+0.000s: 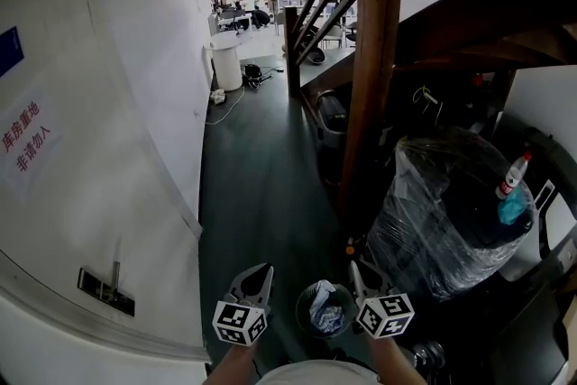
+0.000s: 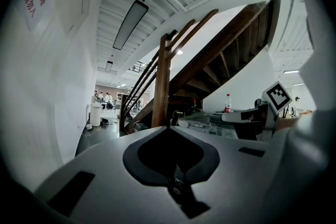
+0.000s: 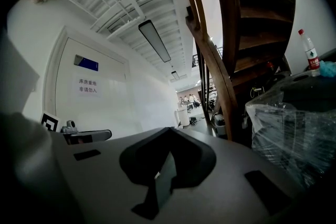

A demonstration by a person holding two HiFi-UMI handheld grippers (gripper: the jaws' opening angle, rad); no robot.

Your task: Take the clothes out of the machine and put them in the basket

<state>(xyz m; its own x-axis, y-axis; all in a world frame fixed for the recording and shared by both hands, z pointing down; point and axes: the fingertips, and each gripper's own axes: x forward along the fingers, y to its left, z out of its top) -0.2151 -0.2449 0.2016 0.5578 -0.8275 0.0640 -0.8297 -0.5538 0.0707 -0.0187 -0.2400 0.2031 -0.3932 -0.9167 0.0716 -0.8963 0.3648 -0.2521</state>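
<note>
Well, keeping the left gripper [image 1: 257, 277] and right gripper [image 1: 359, 275] both pinched fully together, gripping nothing. Sitting between them at bottom centre: a small round basket [image 1: 301, 307] holding what looks like a crumpled pale cloth [image 1: 326, 316]. Not spotting any machine clearly, so not judging what's left. Crowding the right side: a wooden stair post [image 1: 374, 59] and a plastic-wrapped bulk [image 1: 433, 230] carrying a bottle [image 1: 511, 178].

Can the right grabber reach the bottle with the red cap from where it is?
Probably not yet. The right gripper sits shut near the person's body; the bottle stands well beyond it on the plastic-wrapped bundle. Nothing seems to block the path.
</note>
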